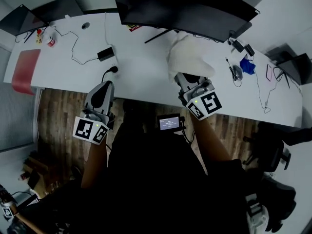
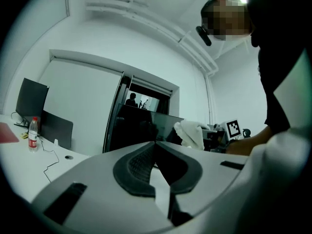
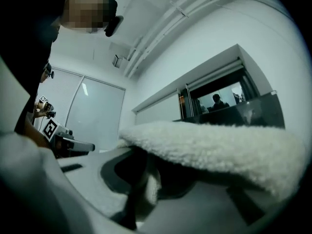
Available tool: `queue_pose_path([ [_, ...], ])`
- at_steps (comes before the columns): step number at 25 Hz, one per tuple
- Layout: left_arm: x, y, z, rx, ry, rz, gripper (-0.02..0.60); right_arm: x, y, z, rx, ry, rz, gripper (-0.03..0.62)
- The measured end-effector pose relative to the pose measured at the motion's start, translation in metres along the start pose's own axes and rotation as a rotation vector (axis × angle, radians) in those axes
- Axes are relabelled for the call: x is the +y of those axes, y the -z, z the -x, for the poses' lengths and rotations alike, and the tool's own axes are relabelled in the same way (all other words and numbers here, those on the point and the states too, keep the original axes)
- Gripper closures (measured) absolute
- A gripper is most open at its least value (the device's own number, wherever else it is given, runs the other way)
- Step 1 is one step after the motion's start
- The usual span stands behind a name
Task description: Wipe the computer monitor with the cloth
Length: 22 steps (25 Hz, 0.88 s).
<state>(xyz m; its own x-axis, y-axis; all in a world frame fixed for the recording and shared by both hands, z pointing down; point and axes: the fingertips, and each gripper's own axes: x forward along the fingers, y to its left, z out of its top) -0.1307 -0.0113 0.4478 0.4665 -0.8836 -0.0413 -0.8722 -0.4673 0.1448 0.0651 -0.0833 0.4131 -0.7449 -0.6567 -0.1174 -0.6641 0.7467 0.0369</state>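
Across the upper half of the head view a white desk (image 1: 146, 72) runs from 9 o'clock to 3 o'clock. At 12 o'clock on it stands the dark computer monitor (image 1: 195, 11), its screen black. Just below the monitor, toward 1 o'clock, the fluffy white cloth (image 1: 187, 57) is bunched up above the desk; whether it touches the screen cannot be told. The right gripper (image 1: 186, 78) sits right at the cloth's near edge, and its own view shows the claw pinching a fold, with the rest of the cloth draped over the jaws. The left gripper (image 1: 105, 85), at 8 o'clock over the desk's near edge, has its claw pressed together on nothing, well apart from the cloth. A red mat (image 1: 24, 71) lies at 9 o'clock, and a black power adapter (image 1: 106, 53) at 11 o'clock.
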Motion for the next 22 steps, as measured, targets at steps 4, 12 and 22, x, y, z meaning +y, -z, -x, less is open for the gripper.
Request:
queue_pose_path([
  [4, -0.032, 0.019, 0.022, 0.013, -0.04, 0.009, 0.589, 0.014, 0.038, 0.056, 0.066, 0.033, -0.055, 0.531],
  [12, -0.065, 0.053, 0.057, 0.051, -0.074, -0.044, 0.59, 0.049, 0.066, 0.121, 0.131, 0.091, -0.14, 0.531],
  [22, -0.094, 0.068, 0.073, 0.077, 0.053, -0.043, 0.589, 0.087, 0.073, 0.16, 0.186, 0.186, -0.153, 0.531],
])
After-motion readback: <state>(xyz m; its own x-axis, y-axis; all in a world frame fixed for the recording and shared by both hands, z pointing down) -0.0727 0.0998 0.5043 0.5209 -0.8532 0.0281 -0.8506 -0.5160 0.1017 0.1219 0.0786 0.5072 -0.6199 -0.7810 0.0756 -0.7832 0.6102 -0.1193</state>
